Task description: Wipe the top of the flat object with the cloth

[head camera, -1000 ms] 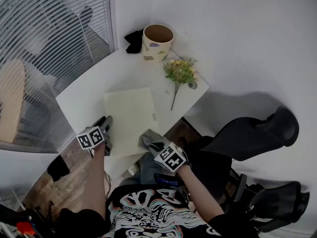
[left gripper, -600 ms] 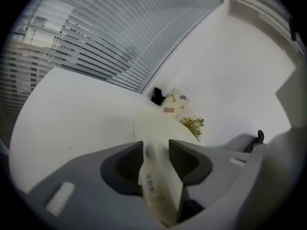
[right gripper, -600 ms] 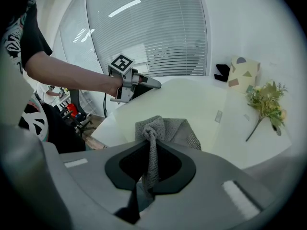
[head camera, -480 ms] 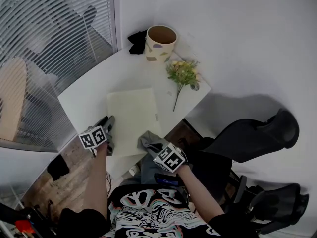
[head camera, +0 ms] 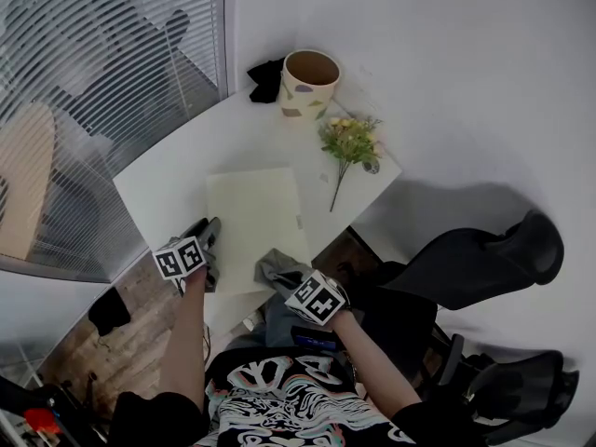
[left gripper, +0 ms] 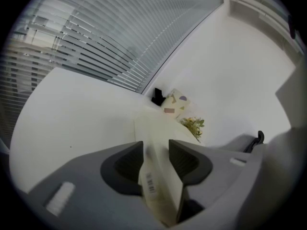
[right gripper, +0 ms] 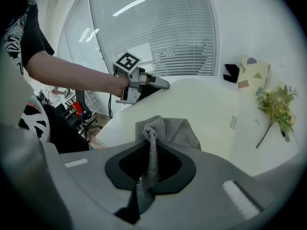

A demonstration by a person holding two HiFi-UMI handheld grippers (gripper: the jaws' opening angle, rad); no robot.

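The flat object (head camera: 253,220) is a pale cream-yellow, and a small white label (left gripper: 150,182) on its edge carries dark printed bars. The cloth (head camera: 277,266) is mid grey with a fine knitted weave. The table (head camera: 168,175) is plain white. The left gripper (head camera: 207,238) and the right gripper (head camera: 287,273) are grey with black jaw pads, and each has a cube of black-and-white square markers. The cup (head camera: 307,80) is cream with purple, tan and green shapes. The flower sprig (head camera: 349,141) is yellow and green. The shirt (head camera: 279,399) is black with white swirls.
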